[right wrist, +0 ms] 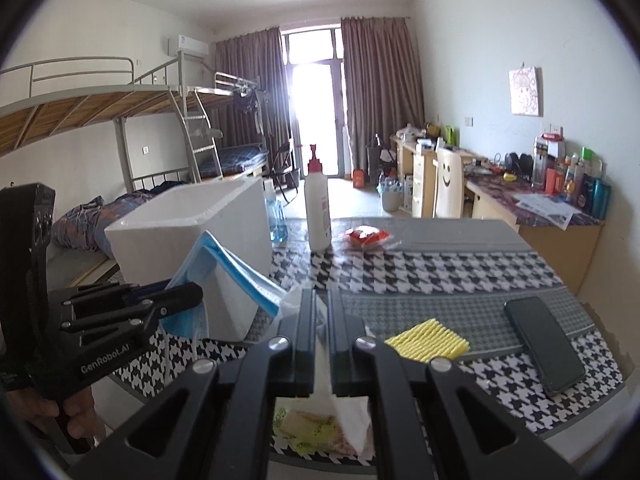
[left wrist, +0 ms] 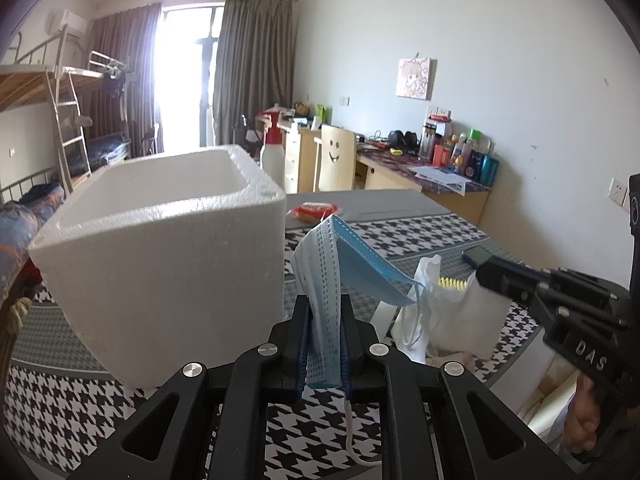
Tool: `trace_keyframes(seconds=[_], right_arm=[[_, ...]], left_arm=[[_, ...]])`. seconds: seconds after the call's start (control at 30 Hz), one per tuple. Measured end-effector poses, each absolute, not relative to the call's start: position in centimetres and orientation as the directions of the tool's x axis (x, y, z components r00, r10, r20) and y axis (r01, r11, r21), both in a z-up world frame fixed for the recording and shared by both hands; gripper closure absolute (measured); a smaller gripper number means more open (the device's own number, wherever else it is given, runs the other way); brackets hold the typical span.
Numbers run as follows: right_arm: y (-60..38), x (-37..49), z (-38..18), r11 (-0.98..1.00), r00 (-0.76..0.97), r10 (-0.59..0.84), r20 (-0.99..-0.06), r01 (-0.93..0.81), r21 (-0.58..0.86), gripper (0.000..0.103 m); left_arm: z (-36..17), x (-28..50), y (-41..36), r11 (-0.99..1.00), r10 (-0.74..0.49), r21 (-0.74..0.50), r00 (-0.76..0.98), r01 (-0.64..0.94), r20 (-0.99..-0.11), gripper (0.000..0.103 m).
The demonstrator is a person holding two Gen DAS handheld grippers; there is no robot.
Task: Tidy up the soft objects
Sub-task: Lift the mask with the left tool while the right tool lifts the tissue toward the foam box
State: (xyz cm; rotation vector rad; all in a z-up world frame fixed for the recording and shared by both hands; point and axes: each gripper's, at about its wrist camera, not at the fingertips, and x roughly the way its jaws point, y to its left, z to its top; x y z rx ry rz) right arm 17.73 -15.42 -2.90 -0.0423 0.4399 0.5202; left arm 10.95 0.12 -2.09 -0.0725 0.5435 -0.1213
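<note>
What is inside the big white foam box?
Only bare white inner walls show inside the foam box. Its bottom is hidden by the near rim in both views, so anything lying there cannot be seen.

We see white walls (right wrist: 480, 20), metal bunk bed (right wrist: 100, 100) at left, brown curtains (right wrist: 380, 92) flanking bright balcony door (right wrist: 316, 112), cluttered wooden desks (right wrist: 560, 232) along right wall.

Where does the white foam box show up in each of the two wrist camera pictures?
Left wrist view: the foam box fills the left half, close up, left of the blue mask held in the left gripper.
Right wrist view: the foam box sits left of centre, behind the mask.
Shared landmark: the white bottle with the red cap stands beside the box.
</note>
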Motion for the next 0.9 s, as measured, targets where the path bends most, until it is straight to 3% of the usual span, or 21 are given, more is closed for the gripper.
trace_keyframes(seconds=[0.1,0.13,0.17,0.23,0.37,0.8,0.83,0.9], right_arm=[[-15.0,17.8,-3.9,0.854,0.748,0.487,-0.451,-0.515,0.069,0.087],[-14.9,17.7,-4.0,0.853,0.745,0.486,-0.457,-0.518,0.062,0.063],[-14.7,17.6,-4.3,0.855,0.748,0.476,-0.462,-0.516,0.047,0.032],[-14.8,17.0,-4.3,0.861,0.769,0.468,-0.435,-0.507,0.029,0.015],[-14.8,16.5,-4.3,0.845,0.76,0.495,-0.422,-0.535,0.028,0.015],[-12.7,18.2,-7.7,0.843,0.716,0.465,-0.522,-0.539,0.012,0.016],[-12.7,18.2,-7.8,0.843,0.717,0.463,-0.522,-0.538,0.009,0.021],[-12.6,18.4,-8.1,0.844,0.709,0.459,-0.536,-0.536,0.013,0.04]], left_arm=[[-2.4,11.3,0.0,0.99,-0.136,-0.104,0.843,0.095,-0.52,0.089],[-2.5,11.4,0.0,0.99,-0.137,-0.106,0.842,0.095,-0.522,0.089],[-2.5,11.5,0.0,0.99,-0.135,-0.105,0.842,0.094,-0.523,0.089],[-2.6,11.7,-0.1,0.99,-0.134,-0.106,0.841,0.092,-0.524,0.089],[-2.8,11.9,-0.2,0.99,-0.132,-0.108,0.84,0.088,-0.527,0.089],[-2.4,12.0,-0.4,0.988,-0.153,-0.102,0.846,0.117,-0.51,0.093],[-2.3,12.0,-0.4,0.988,-0.154,-0.102,0.847,0.118,-0.509,0.093],[-2.1,12.0,-0.5,0.988,-0.154,-0.099,0.849,0.12,-0.506,0.093]])
